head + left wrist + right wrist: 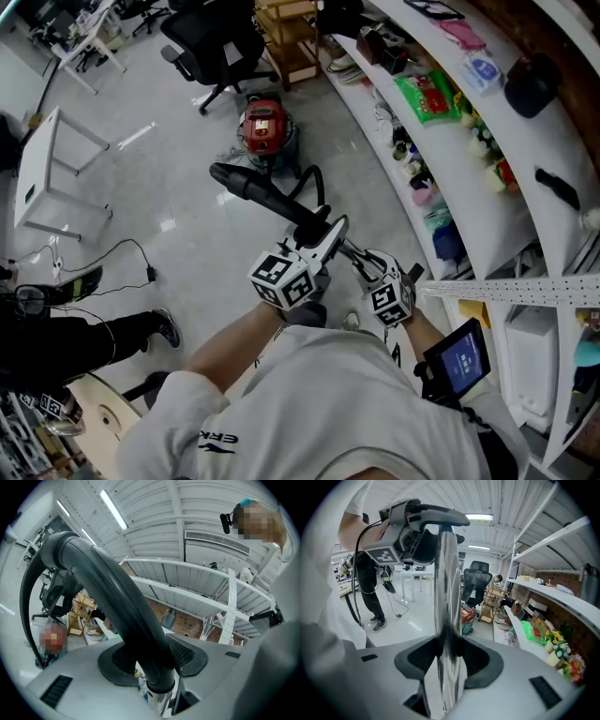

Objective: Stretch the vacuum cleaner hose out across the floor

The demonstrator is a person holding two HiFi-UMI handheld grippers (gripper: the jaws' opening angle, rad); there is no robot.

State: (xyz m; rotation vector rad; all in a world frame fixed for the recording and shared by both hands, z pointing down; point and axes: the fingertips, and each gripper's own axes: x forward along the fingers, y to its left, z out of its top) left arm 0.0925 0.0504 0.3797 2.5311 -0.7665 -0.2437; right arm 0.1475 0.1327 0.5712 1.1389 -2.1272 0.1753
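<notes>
The fingers of the level left gripper are closed on the black handle; the down-tilted right gripper is clamped on the chrome tube. The hose is looped toward the far vacuum cleaner.

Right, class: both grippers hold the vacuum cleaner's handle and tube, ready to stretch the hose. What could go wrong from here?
The hose loops close to the vacuum cleaner; pulling may drag or tip it. The shiny tube could slip in the fingers of the right gripper. A cable lies on the floor nearby and might snag.
</notes>
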